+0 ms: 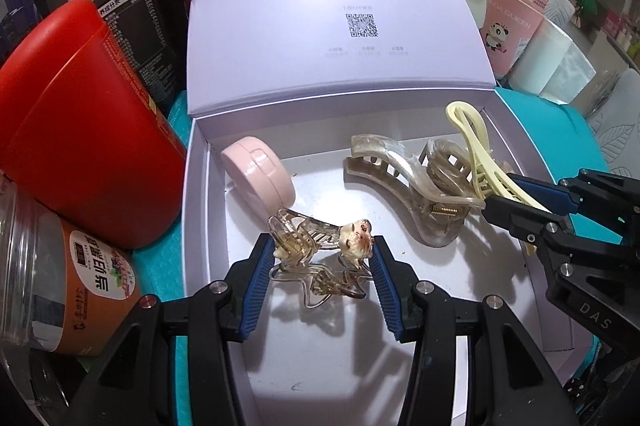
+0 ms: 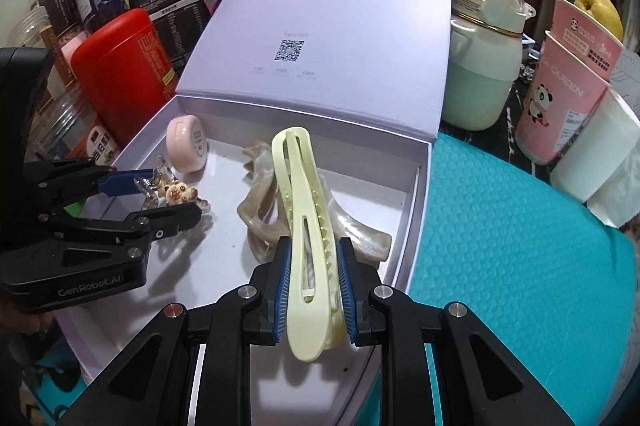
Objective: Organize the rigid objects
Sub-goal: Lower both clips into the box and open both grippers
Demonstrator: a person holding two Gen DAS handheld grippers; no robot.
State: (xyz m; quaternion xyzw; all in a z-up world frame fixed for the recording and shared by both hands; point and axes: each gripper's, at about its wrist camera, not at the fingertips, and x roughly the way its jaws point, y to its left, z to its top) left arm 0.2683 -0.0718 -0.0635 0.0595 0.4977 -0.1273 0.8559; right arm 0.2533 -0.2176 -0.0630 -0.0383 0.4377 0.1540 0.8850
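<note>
The left gripper pinches a clear bear hair claw inside the white box, lid printed "ULucky". Right gripper squeezes a cream hair clip; the left's body reads "GenRobot.AI".

Both views bright, even indoor light from overhead. White box floor throws glare, esp. a hot patch at 12 o'clock of the clear clip; soft dark shadows fall toward 6 o'clock under the left tool. Right wrist view: glossy sheen on the cream clip, faint shadow beside it. Heavy fisheye bend w/ black vignette at corners; box lid edges curve. Centre sharp, rims slightly soft, text at 10 o'clock smeared.
</note>
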